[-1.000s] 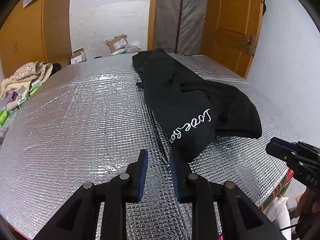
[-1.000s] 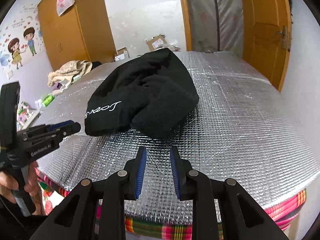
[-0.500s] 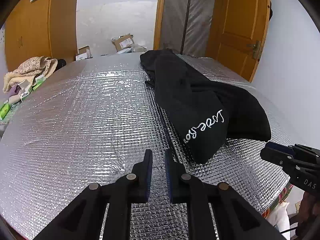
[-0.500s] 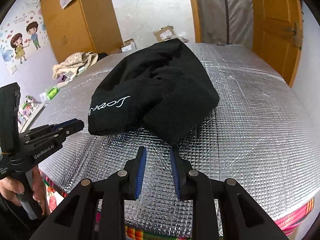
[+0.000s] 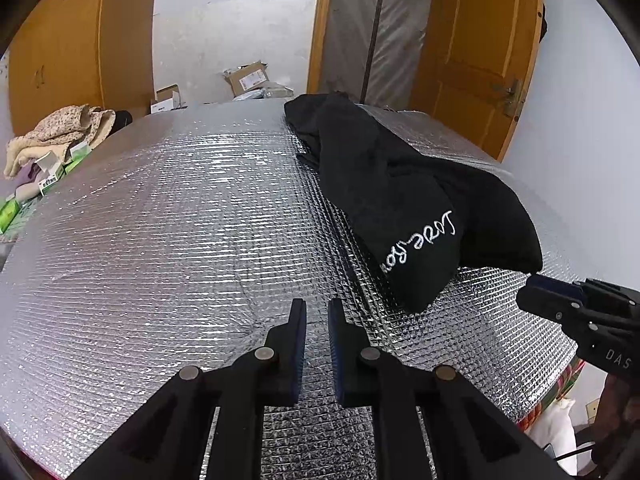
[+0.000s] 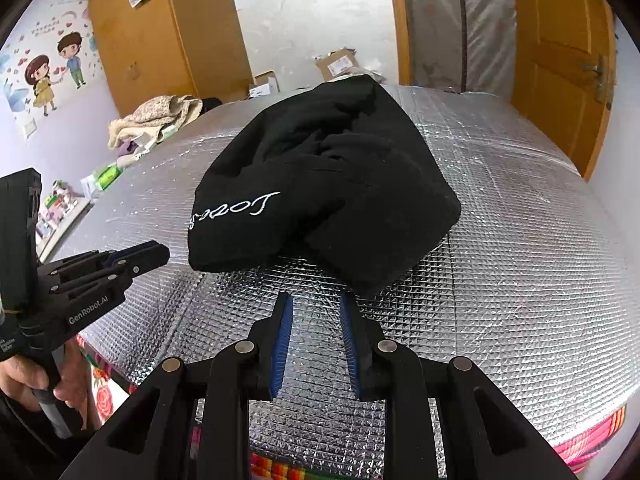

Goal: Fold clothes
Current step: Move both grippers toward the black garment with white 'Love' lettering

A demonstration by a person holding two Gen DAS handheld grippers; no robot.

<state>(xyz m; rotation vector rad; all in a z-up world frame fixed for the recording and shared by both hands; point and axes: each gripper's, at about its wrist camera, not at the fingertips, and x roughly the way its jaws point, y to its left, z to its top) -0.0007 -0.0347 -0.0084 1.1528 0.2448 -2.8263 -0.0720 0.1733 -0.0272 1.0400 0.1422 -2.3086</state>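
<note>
Your left gripper [image 5: 317,312] has its jaws drawn nearly together, with only a narrow slit between the blue pads [image 5: 299,344], and nothing is held in them. It hovers over bare foil [image 5: 160,260], near the front edge of the surface. The garment [image 5: 400,208] lies ahead of it and to its right, apart from the fingertips.

Your right gripper [image 6: 316,304] has its jaws apart, with a clear gap between the blue pads [image 6: 280,340], and it holds nothing. Its tips sit just short of the nearest lobe of the garment [image 6: 332,184]; you cannot tell from this view whether they touch the cloth.

The garment is black and bunched into a loose heap, not laid flat. It lies on the foil [image 6: 520,260], running from the near edge back toward the far side. White script lettering [image 6: 234,212] shows on the lobe facing the left gripper; the same lettering [image 5: 418,242] appears in the left view on the end closest to you.

In the right view, the left gripper [image 6: 158,254] enters from the left, level with the lettered end and just beside it. In the left view, the right gripper [image 5: 532,292] enters from the right, near the garment's lower right corner.

Beyond the foil stand an orange door [image 5: 476,52], cardboard boxes [image 5: 248,78] and a pile of light cloth [image 5: 60,132] at far left.
</note>
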